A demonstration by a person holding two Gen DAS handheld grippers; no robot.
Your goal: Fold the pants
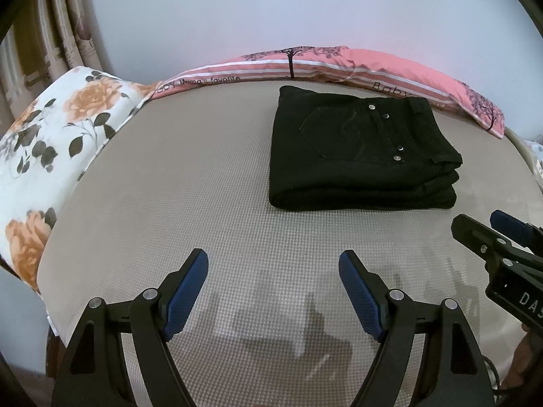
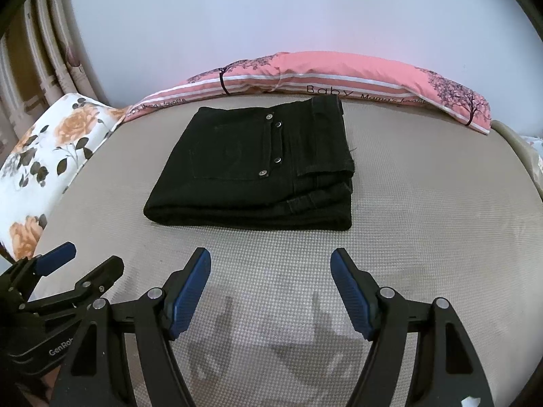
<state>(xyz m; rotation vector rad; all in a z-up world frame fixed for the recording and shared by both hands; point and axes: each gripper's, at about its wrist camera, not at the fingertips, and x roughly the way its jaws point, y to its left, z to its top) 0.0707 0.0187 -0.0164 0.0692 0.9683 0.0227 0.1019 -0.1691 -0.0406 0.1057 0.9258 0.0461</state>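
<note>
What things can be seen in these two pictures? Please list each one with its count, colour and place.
Folded black denim pants: one, black with silver rivets, lying flat on the mat, far half.
Woven textured mat: one, beige-grey, covering the bed surface.
Long pink printed pillow: one, pink with white stripes and tree prints, along the far edge by the wall.
Floral pillow: one, white with orange roses, left side.
Curtain: one, beige patterned, far left.
Left gripper: black with blue pads, open, empty, near the pants.
Right gripper: same, open, empty.

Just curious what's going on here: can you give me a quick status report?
Left gripper open, empty. Right gripper open, empty. Black pants folded on mattress, untouched. Nothing in the way.
</note>
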